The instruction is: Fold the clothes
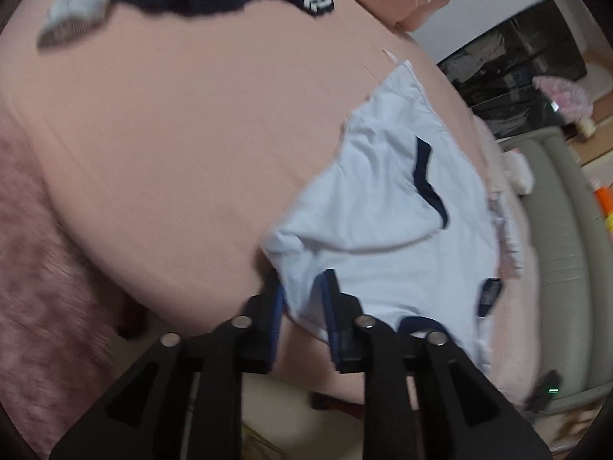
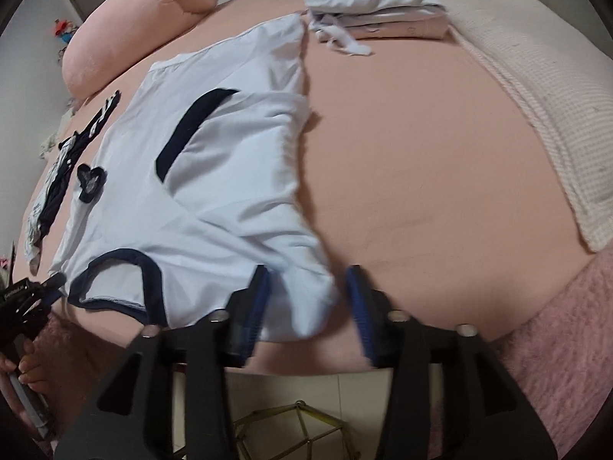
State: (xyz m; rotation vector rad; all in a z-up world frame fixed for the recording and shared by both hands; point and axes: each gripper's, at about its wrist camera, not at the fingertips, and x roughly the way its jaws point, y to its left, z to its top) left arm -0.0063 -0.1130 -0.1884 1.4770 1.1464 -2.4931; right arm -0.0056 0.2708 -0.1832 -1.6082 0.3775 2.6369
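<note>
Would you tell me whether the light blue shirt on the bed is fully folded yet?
Partly folded: the light blue shirt has one side with its navy-cuffed sleeve turned over the body, while its collar lies exposed.

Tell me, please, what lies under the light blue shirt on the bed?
The light blue shirt lies flat on the pink bed sheet, which shows all around it. What the sheet looks like directly beneath the shirt is covered; no bulge suggests another item there.
</note>
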